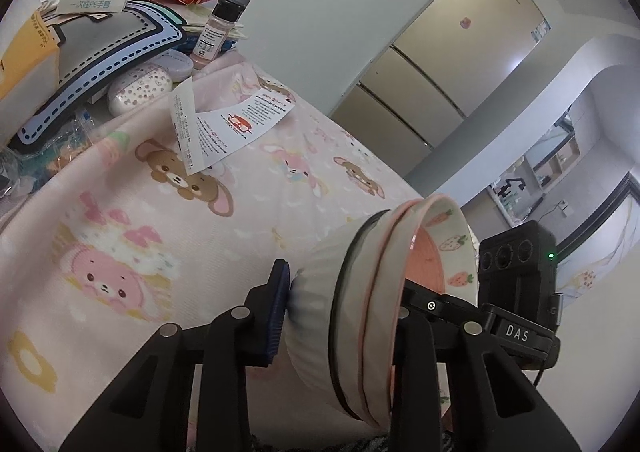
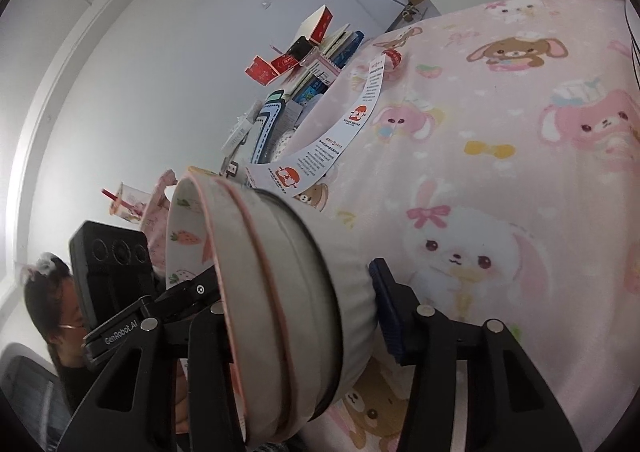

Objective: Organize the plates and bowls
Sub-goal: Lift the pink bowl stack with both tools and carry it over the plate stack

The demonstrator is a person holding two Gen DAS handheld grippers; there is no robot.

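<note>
A stack of nested bowls (image 1: 320,276) is held on its side above the pink cartoon-print cloth (image 1: 168,236). The outer bowl is ribbed and white with a dark rim. The inner bowl (image 1: 452,244) is pink-rimmed with strawberry prints. My left gripper (image 1: 348,284) is shut on the stack, its blue pad (image 1: 278,304) against the base and its other finger inside the mouth. From the opposite side, my right gripper (image 2: 292,276) clamps the same stack (image 2: 280,272), with its blue pad (image 2: 384,304) on the base. Each view shows the other gripper's black camera block (image 1: 516,264) (image 2: 108,264).
A printed paper leaflet (image 1: 236,123) lies on the cloth. Behind it sit piled mats, boxes and a spice bottle (image 1: 212,35). A tall beige fridge (image 1: 440,63) stands beyond the table edge. A person (image 2: 60,316) sits low at the left, near a drink cup (image 2: 128,203).
</note>
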